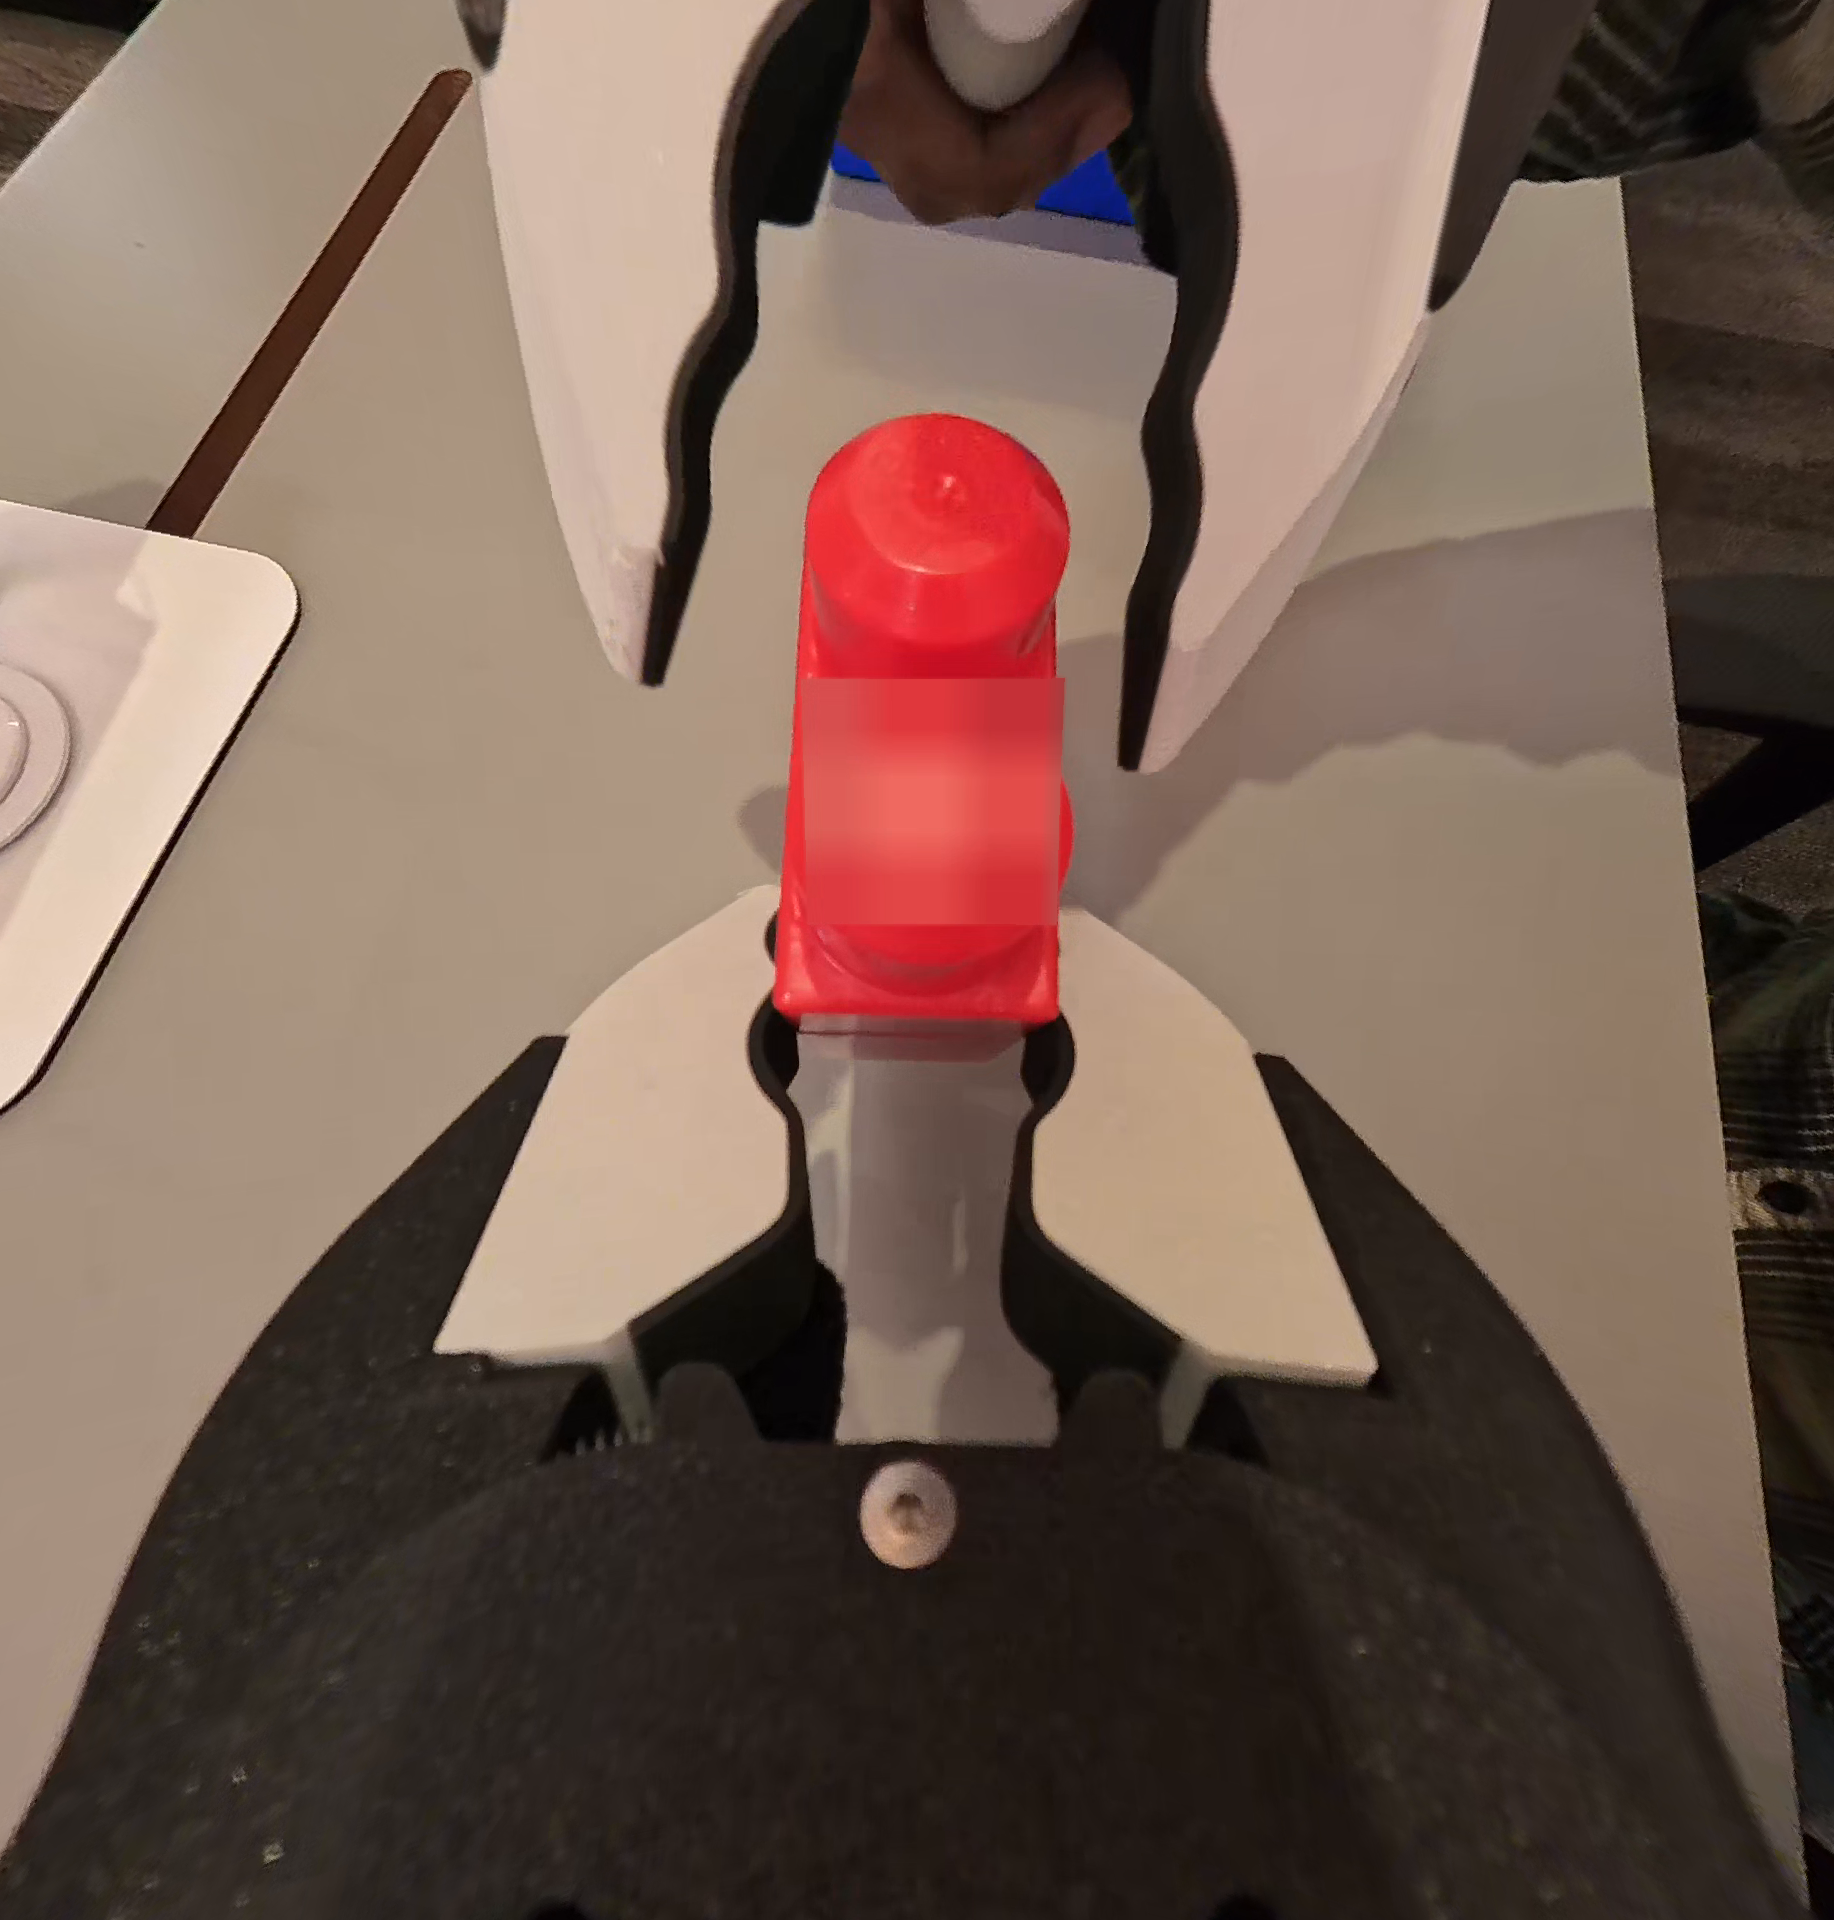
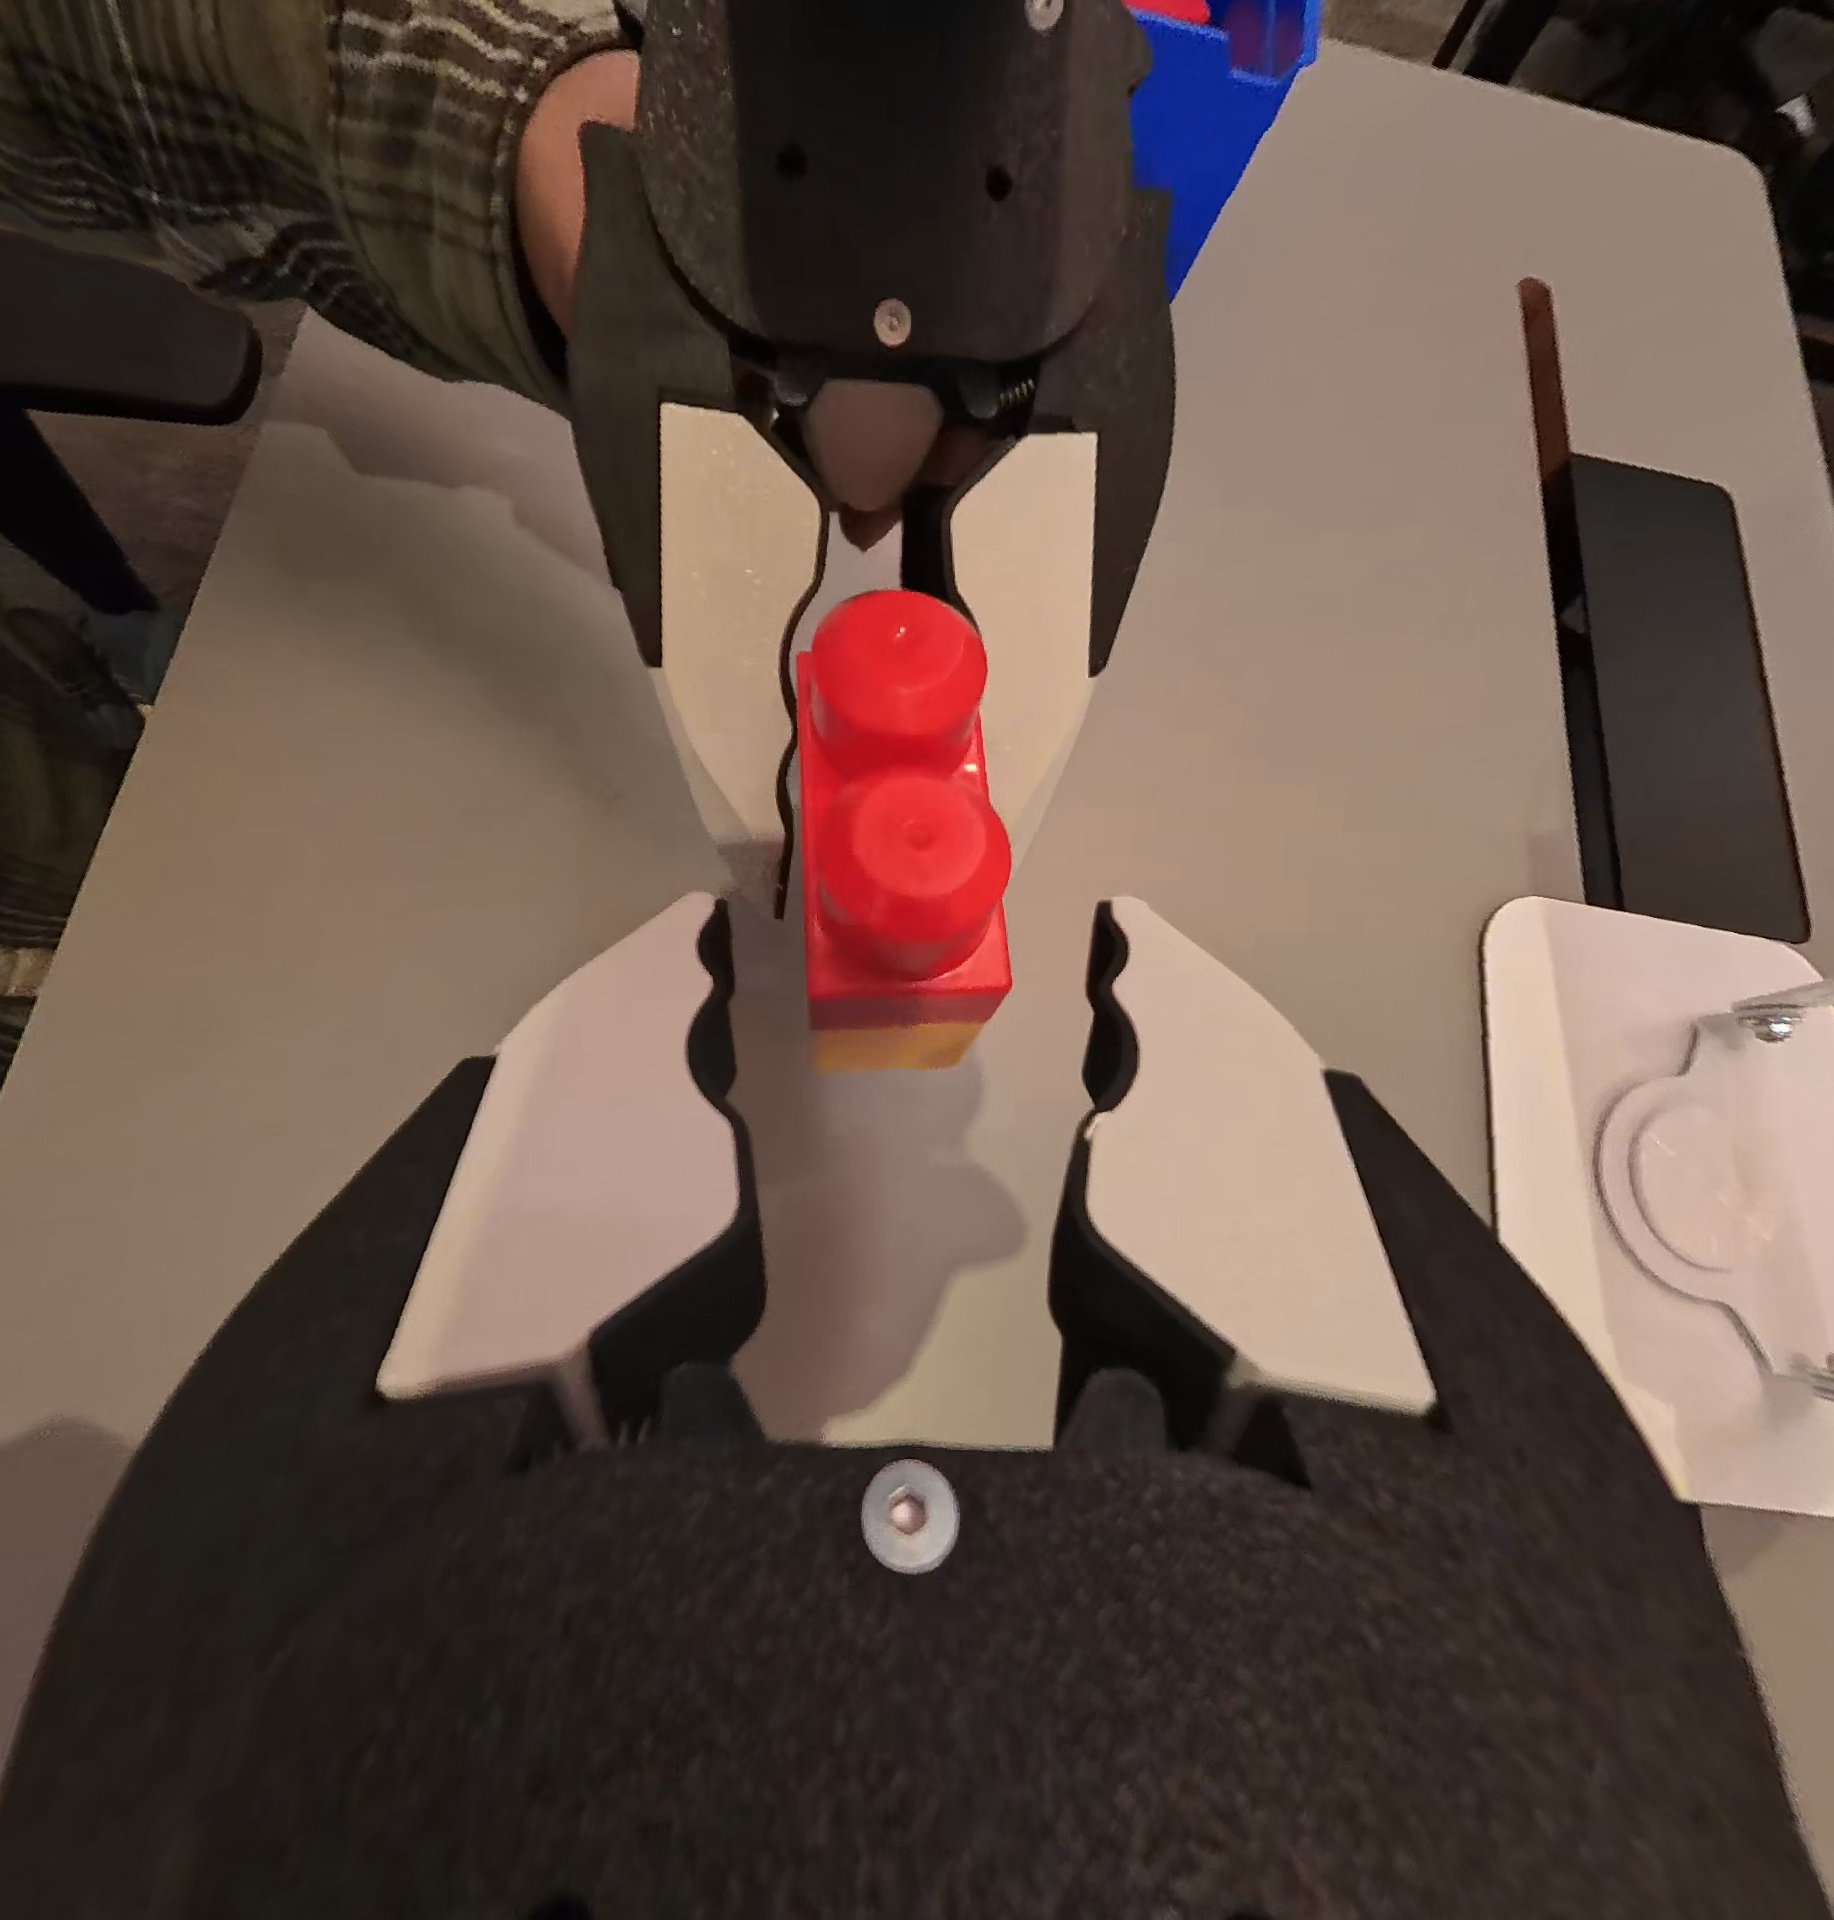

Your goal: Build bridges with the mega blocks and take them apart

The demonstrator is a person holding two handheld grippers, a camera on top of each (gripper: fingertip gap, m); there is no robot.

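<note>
A red two-stud mega block (image 1: pixel 934 540) sits on top of a yellow block (image 2: pixel 892 1044), of which only one edge shows. My left gripper (image 1: pixel 918 966) is shut on the near end of the red block. In the right wrist view the left gripper (image 2: pixel 892 862) comes in from the far side and holds the red block (image 2: pixel 908 831). My right gripper (image 2: pixel 905 914) is open, with its fingertips level with the block's near end, one on each side and not touching it. In the left wrist view the right gripper (image 1: pixel 892 707) stands open across from mine. I cannot tell whether the stack rests on the table.
The grey table (image 1: pixel 425 935) has a dark slot (image 1: pixel 300 312). A white plate with a clear fitting (image 2: pixel 1671 1195) lies beside the grippers, also showing in the left wrist view (image 1: pixel 92 748). A black pad (image 2: pixel 1671 707) and a blue bin (image 2: pixel 1204 135) lie farther off. A person's plaid sleeve (image 2: pixel 269 156) is at the table edge. Left and right tips are no more than a few centimetres apart.
</note>
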